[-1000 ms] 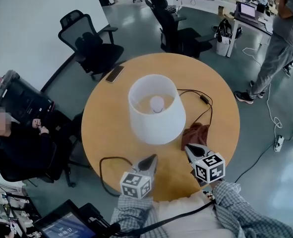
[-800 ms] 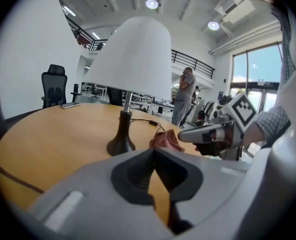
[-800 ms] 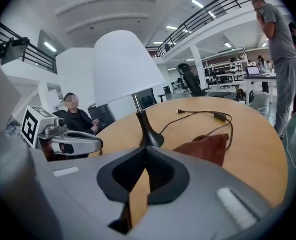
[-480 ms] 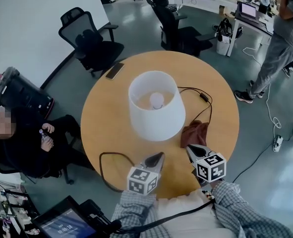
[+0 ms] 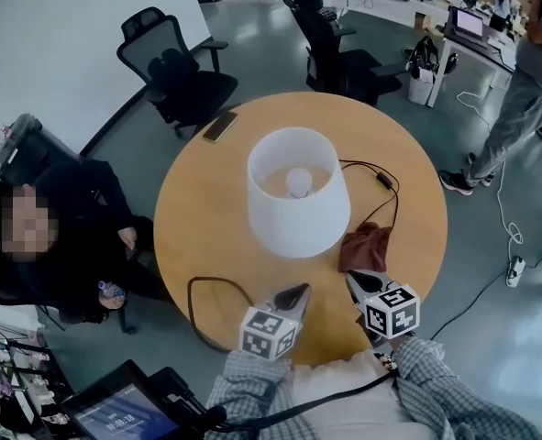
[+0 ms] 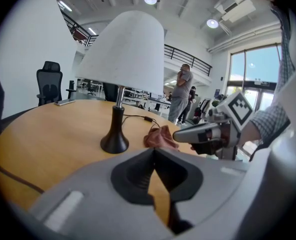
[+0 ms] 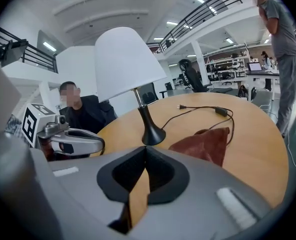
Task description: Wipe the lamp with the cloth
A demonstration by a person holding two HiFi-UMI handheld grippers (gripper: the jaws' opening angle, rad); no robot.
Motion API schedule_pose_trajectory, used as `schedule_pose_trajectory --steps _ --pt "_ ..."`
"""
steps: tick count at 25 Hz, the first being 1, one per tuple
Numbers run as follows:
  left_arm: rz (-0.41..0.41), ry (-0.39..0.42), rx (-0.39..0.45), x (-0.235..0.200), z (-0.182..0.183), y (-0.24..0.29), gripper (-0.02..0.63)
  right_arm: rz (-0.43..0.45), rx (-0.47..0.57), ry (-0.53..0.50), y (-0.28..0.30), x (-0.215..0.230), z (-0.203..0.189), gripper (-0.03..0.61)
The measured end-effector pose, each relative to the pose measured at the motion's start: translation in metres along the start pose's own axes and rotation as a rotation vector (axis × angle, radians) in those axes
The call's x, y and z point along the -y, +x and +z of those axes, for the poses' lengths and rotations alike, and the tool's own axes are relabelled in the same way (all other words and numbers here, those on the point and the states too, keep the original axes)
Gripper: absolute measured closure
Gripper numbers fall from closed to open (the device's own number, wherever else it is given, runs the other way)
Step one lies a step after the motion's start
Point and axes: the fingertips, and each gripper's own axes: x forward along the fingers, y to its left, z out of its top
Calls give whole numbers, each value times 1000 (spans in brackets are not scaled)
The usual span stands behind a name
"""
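- Open-plan office with a glossy grey floor: swivel chairs (image 5: 174,71) stand at 11 and 12 o'clock of my table, and a standing person (image 5: 527,90) is at 2 o'clock. The seated person (image 5: 60,246) at 9 o'clock has shifted closer to the rim in the last second.
- Round wooden table (image 5: 197,209), mostly bare.
- The lamp (image 5: 298,191) stands upright at its centre, with a white shade and a dark foot. It hasn't moved.
- The cloth (image 5: 364,247) lies bunched at 4 o'clock of the lamp, near its foot, exactly where it was. I judge wiping hasn't begun.
- My left gripper (image 5: 300,291) at 6 o'clock has crept slightly toward the lamp. Its tongs are pressed together with nothing between them.
- My right gripper (image 5: 353,279) at 5 o'clock sits just short of the cloth, also clamped and empty. It must open before I can pick the cloth up.
- Small items: a phone (image 5: 220,126) at 11 o'clock, the lamp cord (image 5: 381,177) at 2 o'clock and a black cable loop (image 5: 202,287) at 7 o'clock.
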Motion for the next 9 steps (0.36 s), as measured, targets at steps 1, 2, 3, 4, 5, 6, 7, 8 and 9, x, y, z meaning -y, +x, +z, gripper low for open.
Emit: schedule_pose_trajectory --steps 1,2,3,4,5,6,7,8,9 --pt "-2 0 -5 1 -1 0 609 4 -2 -1 1 -1 0 575" --pt "-5 -1 -10 2 -2 0 610 8 -3 -2 1 -2 0 575" --pt "-9 -2 -15 3 -3 0 609 12 -4 -2 2 -3 0 575" --pt "-13 -1 -19 4 -4 1 610 15 -6 -2 2 -3 0 575" --pt "-16 -1 -23 5 -5 1 609 18 -8 -2 2 -4 -1 575" --pt "-19 0 -27 6 -6 2 609 20 -10 -2 2 -4 -1 575" --pt "-20 1 -29 7 -7 2 609 23 -12 -2 3 -5 -2 575" --pt "-21 2 -32 7 -7 2 610 25 -13 -2 3 -6 -2 575" --pt "-21 3 -35 7 -8 2 609 28 -15 -3 3 -6 -3 575"
